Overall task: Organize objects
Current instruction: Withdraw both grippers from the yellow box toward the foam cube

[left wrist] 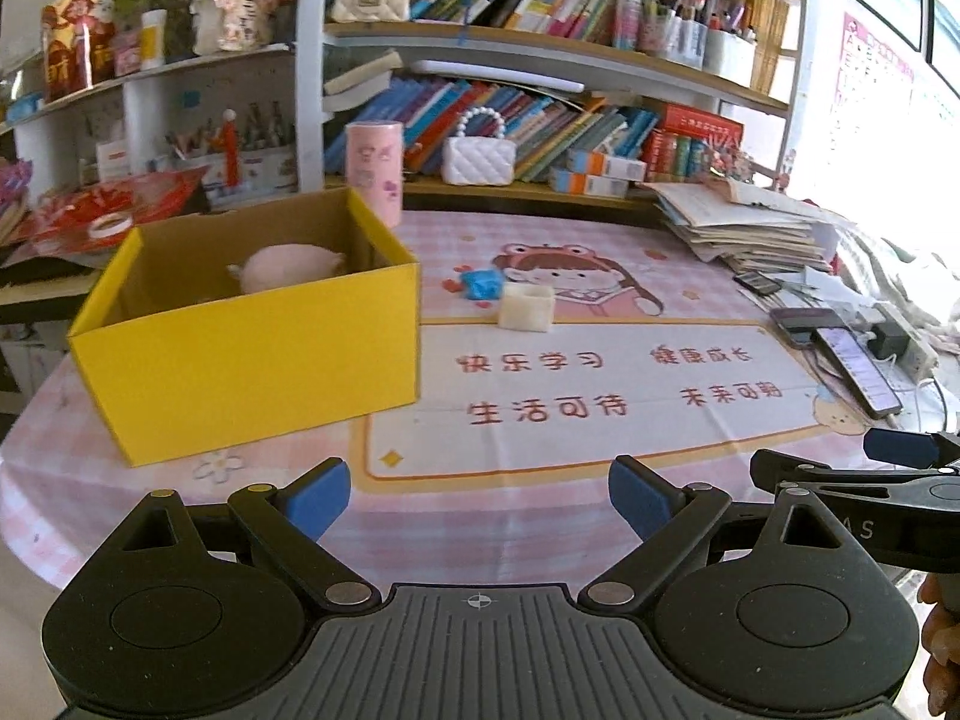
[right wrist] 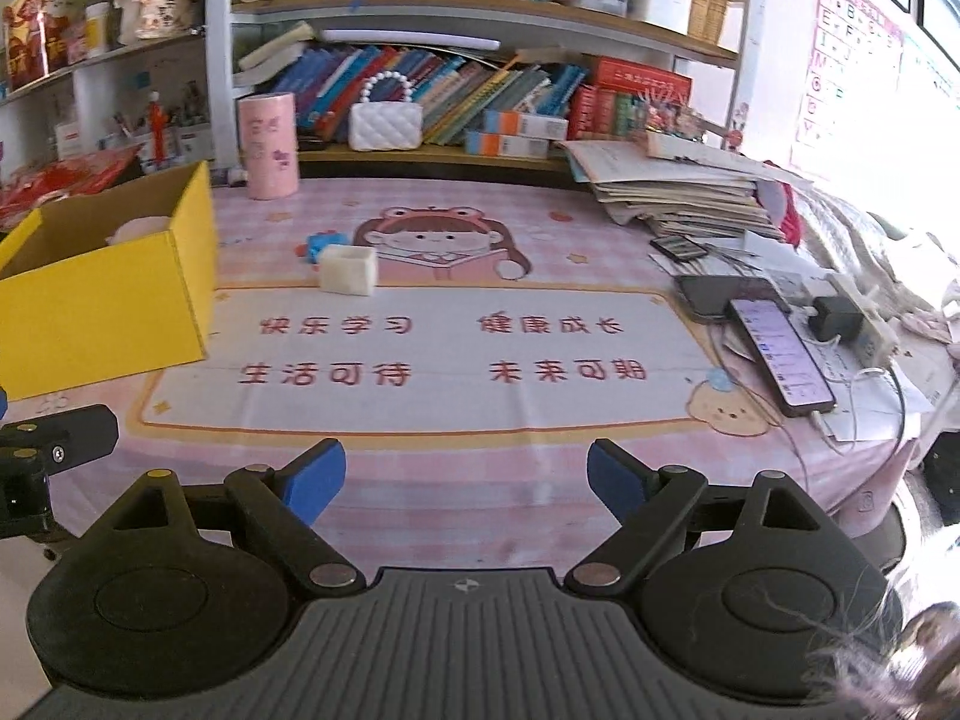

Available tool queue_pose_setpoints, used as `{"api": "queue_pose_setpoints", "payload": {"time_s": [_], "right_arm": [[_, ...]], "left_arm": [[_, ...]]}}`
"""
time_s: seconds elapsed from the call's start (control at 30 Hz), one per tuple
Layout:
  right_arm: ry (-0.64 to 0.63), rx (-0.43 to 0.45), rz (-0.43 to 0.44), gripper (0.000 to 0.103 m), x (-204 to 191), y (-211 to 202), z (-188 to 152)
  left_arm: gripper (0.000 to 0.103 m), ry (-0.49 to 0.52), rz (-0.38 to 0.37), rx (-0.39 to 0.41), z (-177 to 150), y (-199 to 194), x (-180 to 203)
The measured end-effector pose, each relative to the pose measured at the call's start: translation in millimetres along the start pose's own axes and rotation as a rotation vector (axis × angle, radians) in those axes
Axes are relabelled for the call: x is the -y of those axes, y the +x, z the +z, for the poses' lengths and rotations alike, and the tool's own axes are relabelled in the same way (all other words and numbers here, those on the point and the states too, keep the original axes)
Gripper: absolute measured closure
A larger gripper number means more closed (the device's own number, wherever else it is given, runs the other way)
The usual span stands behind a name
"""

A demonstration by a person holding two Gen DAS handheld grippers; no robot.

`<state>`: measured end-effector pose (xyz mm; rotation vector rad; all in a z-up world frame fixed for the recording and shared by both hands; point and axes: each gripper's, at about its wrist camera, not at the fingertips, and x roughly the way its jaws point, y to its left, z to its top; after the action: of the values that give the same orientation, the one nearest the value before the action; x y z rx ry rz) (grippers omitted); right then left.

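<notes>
Nearest the lens, both black hand-held grippers with blue pads hang low over the near edge of the pink cartoon-print table mat, tilted down toward it. On the left gripper the jaws stand wide with nothing between them; the right gripper is likewise spread wide and empty. They sit side by side, the right one's black arm showing at the edge of the left wrist view.

Taking the open yellow cardboard box as the landmark: it stands on the mat ahead and to the left of the left gripper, with a soft pale-pink plush toy already lying inside. Just to the right of the box, a little farther back, sits a small cream-white square plastic cup, and touching or just behind it a small crumpled blue item. Behind the box's far right corner stands a tall pink cylindrical canister.

My judgement is that sorting is partly done: one item is boxed, the cream cup and blue item remain loose. Neither gripper has reached anything. The next move likely calls for one gripper to travel forward to the cream cup, straddle its walls with the pads, close, and lift it left over the box rim. The cup looks light and could skid or tip if nudged.
</notes>
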<state>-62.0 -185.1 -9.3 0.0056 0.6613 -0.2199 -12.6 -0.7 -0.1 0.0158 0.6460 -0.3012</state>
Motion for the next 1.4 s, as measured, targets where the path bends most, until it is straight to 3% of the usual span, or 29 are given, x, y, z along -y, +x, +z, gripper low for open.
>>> {"api": "queue_pose_setpoints", "payload": {"time_s": [0.33, 0.8, 1.4], "right_arm": [[0.006, -0.029, -0.022, 0.015, 20.9, 23.3, 11.5], [-0.028, -0.063, 0.014, 0.015, 43.0, 77.6, 43.4], [-0.01, 0.002, 0.152, 0.015, 88.0, 155.8, 107.3]], "left_arm": [[0.008, 0.004, -0.012, -0.026, 10.8, 27.5, 18.1], [0.008, -0.025, 0.017, -0.054, 36.7, 76.1, 37.2], [0.012, -0.033, 0.11, -0.051, 86.7, 150.5, 66.2]]}}
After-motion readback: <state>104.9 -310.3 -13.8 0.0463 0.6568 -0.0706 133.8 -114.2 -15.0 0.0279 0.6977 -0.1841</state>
